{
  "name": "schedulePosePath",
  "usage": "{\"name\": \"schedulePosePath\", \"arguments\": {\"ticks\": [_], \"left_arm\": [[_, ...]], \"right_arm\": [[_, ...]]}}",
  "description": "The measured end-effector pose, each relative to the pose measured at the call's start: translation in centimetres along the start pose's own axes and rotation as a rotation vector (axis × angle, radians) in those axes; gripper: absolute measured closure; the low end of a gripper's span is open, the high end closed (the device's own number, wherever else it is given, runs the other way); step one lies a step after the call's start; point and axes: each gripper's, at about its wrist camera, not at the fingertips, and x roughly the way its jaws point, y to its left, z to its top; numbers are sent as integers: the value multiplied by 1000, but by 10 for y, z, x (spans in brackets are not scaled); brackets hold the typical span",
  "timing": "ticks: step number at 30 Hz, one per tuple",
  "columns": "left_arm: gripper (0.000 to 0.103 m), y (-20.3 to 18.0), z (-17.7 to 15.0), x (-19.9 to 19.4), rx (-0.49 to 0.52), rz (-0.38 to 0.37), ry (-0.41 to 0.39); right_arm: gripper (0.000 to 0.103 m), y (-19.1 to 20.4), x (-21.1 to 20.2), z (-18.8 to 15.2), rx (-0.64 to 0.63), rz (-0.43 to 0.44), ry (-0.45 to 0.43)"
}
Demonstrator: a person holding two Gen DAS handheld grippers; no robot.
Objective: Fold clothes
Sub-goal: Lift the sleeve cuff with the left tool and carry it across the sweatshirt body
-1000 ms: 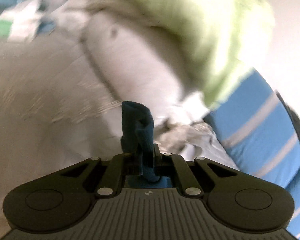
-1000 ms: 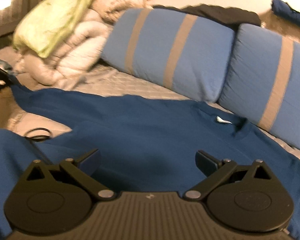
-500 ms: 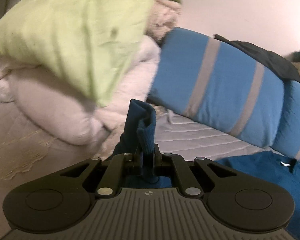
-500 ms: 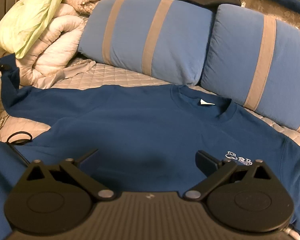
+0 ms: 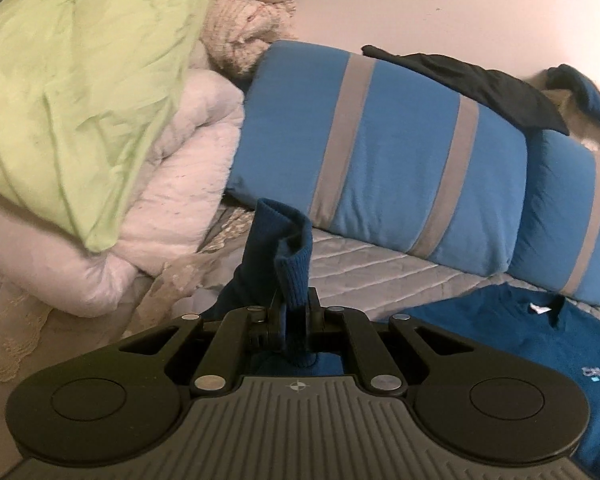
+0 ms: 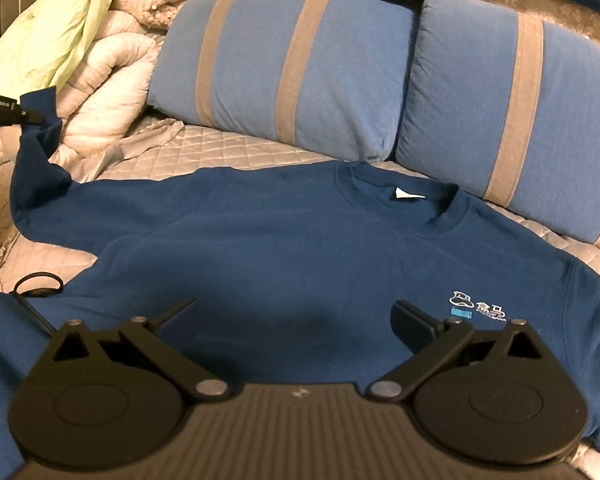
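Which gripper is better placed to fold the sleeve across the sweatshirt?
Left, probably: the left gripper is shut on the sleeve cuff, lifted. The right gripper hangs open over the sweatshirt, holding nothing.

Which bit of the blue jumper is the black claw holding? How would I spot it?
Find the two striped pillows at the back of the bed; the blue jumper lies flat in front of them. Follow its long sleeve out past the white duvet. The ribbed cuff at its tip is the only part lifted off the bed, pinched in the shut left gripper.
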Motion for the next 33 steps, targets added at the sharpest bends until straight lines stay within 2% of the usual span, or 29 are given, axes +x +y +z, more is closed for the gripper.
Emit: {"name": "schedulePosePath", "arguments": {"ticks": [8, 15, 27, 33], "left_arm": [[95, -34, 19, -2, 80, -31, -41], [95, -56, 36, -2, 78, -94, -33], [95, -105, 33, 4, 132, -189, -13], [95, -132, 29, 6, 184, -245, -2]], "right_arm": [[0, 2, 0, 1, -6, 9, 4], [0, 2, 3, 1, 7, 36, 26], [0, -11, 7, 2, 97, 8, 34], [0, -12, 9, 1, 94, -19, 43]]}}
